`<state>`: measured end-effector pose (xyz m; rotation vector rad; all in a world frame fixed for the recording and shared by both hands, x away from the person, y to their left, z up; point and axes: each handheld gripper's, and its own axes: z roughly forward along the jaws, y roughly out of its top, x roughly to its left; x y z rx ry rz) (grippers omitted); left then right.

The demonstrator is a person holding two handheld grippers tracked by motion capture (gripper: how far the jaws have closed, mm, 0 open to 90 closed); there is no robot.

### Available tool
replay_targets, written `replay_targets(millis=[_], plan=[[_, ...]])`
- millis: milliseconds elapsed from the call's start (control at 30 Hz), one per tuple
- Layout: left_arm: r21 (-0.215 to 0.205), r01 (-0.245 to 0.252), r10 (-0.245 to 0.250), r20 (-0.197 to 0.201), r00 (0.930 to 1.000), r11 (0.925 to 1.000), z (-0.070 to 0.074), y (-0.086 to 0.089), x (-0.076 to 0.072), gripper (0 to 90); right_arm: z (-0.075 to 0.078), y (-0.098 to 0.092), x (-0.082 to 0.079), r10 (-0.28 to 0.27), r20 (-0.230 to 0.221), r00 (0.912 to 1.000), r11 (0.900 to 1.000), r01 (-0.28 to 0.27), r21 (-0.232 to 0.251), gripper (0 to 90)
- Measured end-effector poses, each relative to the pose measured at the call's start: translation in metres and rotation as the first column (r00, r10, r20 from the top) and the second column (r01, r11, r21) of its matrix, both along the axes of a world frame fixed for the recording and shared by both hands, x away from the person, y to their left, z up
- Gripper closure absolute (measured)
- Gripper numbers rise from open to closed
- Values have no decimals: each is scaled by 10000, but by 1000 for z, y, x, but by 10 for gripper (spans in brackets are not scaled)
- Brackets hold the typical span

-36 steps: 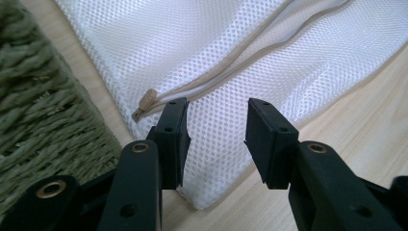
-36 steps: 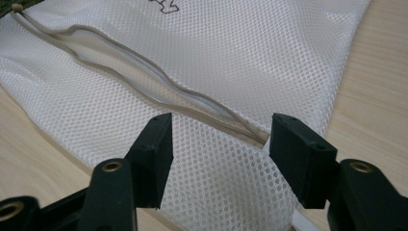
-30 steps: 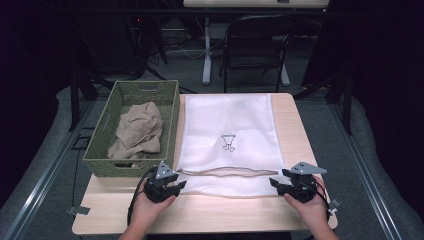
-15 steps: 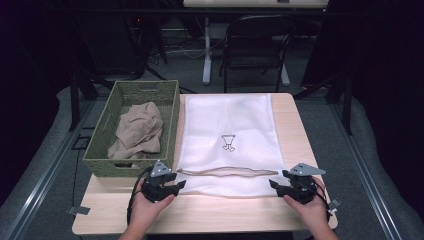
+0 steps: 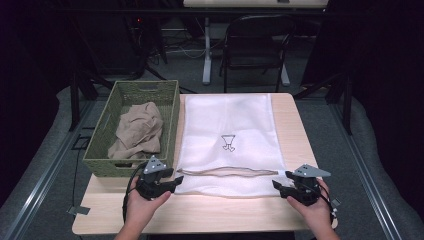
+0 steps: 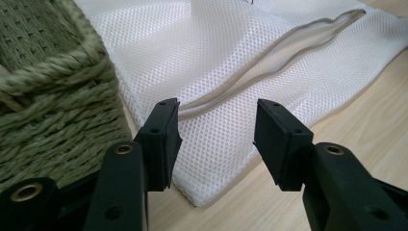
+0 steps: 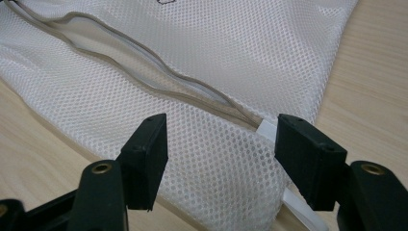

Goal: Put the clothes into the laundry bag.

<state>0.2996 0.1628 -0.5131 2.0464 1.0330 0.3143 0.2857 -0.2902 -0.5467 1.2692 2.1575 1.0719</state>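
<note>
My left gripper (image 5: 172, 183) hovers at the near left corner of the mesh bag (image 5: 227, 130), its jaws apart and just opened wider, with nothing pinched between them; in the left gripper view (image 6: 216, 139) the bag's corner lies under the gap and no pad presses on it. My right gripper (image 5: 278, 186) sits at the near right corner, jaws also spread, and in the right gripper view (image 7: 221, 156) the mesh lies flat beneath them, with the white tab (image 7: 267, 130) at the zipper's end just beside one jaw. The bag lies spread flat on the bench (image 5: 200, 215), covering most of its middle and right, with a small dark logo (image 5: 228, 142) near its centre. Its zipper (image 5: 227, 171) runs across the near end and gapes slightly, the grey edging parted in a shallow wave. To the left, touching the bag's edge, stands a green woven basket (image 5: 102, 130) with a crumpled tan cloth (image 5: 137, 130) inside. The basket's rope wall (image 6: 53, 96) rises close beside my left jaws. My hands hold both grippers low over the bench's near edge, well apart.
</note>
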Motion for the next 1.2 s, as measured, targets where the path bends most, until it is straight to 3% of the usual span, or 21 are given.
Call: replay_targets(millis=[333,867,1200], plan=[[-333,-94,101,205,9997,9994,15,8,-3,523,-2,0,1,93,-130,9999,10000,-93,-11,355],[-729,-712,734,288,9969,9948,29,31,-4,522,-3,-3,3,-62,-170,9998,9999,65,151,354],[-908,-1268,1318,513,9900,9878,41,48,-8,512,-3,-4,4,-49,-159,9999,9999,51,137,355]])
